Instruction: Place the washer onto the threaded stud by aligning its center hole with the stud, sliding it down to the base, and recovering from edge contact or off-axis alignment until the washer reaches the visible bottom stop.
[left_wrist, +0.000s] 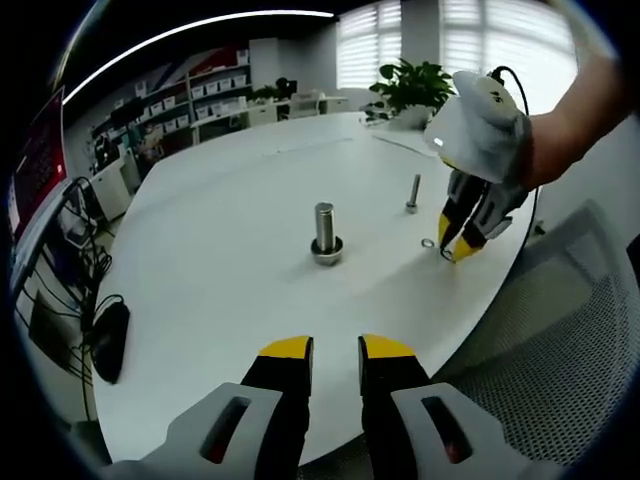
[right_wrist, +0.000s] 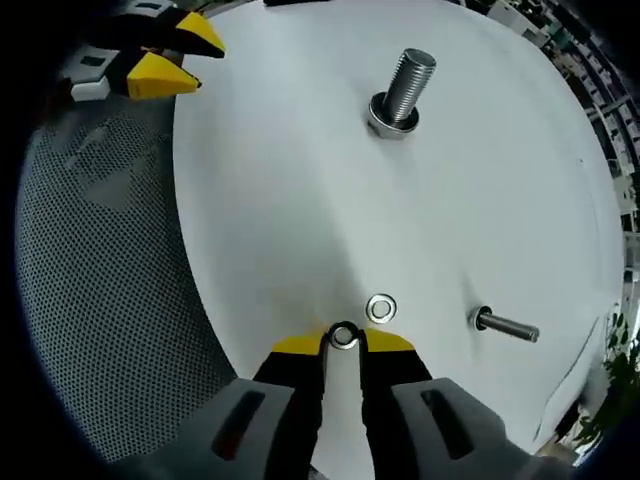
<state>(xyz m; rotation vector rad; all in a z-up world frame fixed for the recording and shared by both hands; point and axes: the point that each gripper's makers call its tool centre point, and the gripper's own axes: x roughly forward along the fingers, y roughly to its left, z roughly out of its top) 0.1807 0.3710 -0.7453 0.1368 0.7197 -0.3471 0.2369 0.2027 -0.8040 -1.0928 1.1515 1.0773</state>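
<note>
Washer (right_wrist: 343, 336) pinched thinly between right gripper (right_wrist: 343, 342) fingertips; second washer (right_wrist: 381, 308) just beyond; slip risk; left gripper (left_wrist: 336, 349) narrowly open, empty

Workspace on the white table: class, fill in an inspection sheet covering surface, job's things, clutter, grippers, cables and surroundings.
Surface: white table, bare around the parts.
Job's things: large threaded stud upright; thin stud apart; one washer between the right gripper's tips, a second washer lying flat beside it.
Clutter: nothing seen.
Grippers: right at the washer; left gripper open, holding nothing.
Cables: black cable on the right gripper.
Surroundings: mesh chair, potted plant, shelves.
</note>
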